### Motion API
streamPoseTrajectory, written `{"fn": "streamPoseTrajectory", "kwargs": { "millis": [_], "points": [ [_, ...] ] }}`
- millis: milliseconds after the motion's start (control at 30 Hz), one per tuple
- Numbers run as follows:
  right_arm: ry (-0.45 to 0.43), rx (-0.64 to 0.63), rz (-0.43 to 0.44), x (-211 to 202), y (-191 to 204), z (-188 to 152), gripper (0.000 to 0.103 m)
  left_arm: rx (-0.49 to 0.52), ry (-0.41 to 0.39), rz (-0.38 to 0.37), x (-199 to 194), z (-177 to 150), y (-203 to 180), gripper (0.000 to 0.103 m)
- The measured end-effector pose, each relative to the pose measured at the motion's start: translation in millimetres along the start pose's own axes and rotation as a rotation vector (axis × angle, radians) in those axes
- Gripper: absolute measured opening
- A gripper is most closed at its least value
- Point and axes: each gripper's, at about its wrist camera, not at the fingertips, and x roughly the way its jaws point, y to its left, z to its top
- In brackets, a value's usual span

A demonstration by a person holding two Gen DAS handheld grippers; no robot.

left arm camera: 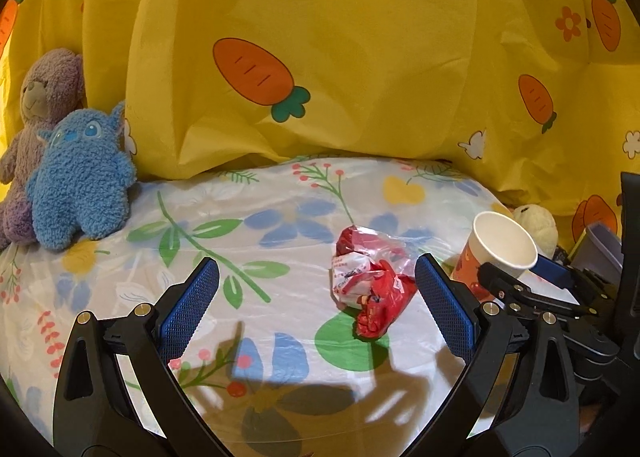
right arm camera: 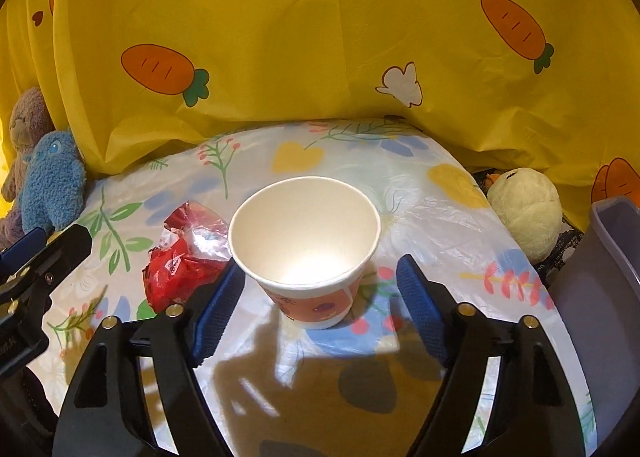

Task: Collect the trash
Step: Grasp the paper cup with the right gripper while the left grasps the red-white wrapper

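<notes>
A crumpled red and white wrapper [left arm camera: 370,281] lies on the flowered cloth, just inside the right finger of my open left gripper [left arm camera: 316,297]; it also shows in the right wrist view [right arm camera: 182,257]. A white paper cup [right arm camera: 306,245] with an orange printed side stands upright between the fingers of my open right gripper [right arm camera: 320,297]. The left pad touches or nearly touches the cup; the right pad stands apart. The cup also shows in the left wrist view [left arm camera: 498,249], with the right gripper [left arm camera: 520,277] around it.
A grey bin [right arm camera: 600,285] stands at the right edge. A cream plush chick [right arm camera: 528,213] sits beside it. A blue plush [left arm camera: 80,185] and a purple bear [left arm camera: 36,117] sit at the left. A yellow carrot-print curtain [left arm camera: 340,57] hangs behind the table.
</notes>
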Motion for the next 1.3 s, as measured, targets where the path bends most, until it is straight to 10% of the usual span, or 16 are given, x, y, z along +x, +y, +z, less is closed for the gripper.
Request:
{"fn": "streamPoseTrajectory", "kwargs": {
  "millis": [67,467,733,1300],
  "points": [
    [-0.003,-0.015,-0.002,1.8,0.5,-1.4,0.058,0.026,0.014,-0.021,4.5,-2.4,-5.8,0.097],
    [-0.104,0.019,0.007,-46.9,-28.4,-5.7,0.057,0.075,0.144,-0.08,46.3,-5.0,-35.1,0.089],
    [-0.12,0.019,-0.001,-64.6,-44.3,-18.2,0.057,0.118,0.237,-0.11,70.9,-11.2,-54.4,0.055],
    [-0.164,0.022,-0.009,-97.8,-58.6,-35.7,0.057,0.13,0.131,-0.131,27.4,-14.2,-54.1,0.04]
  ]
}}
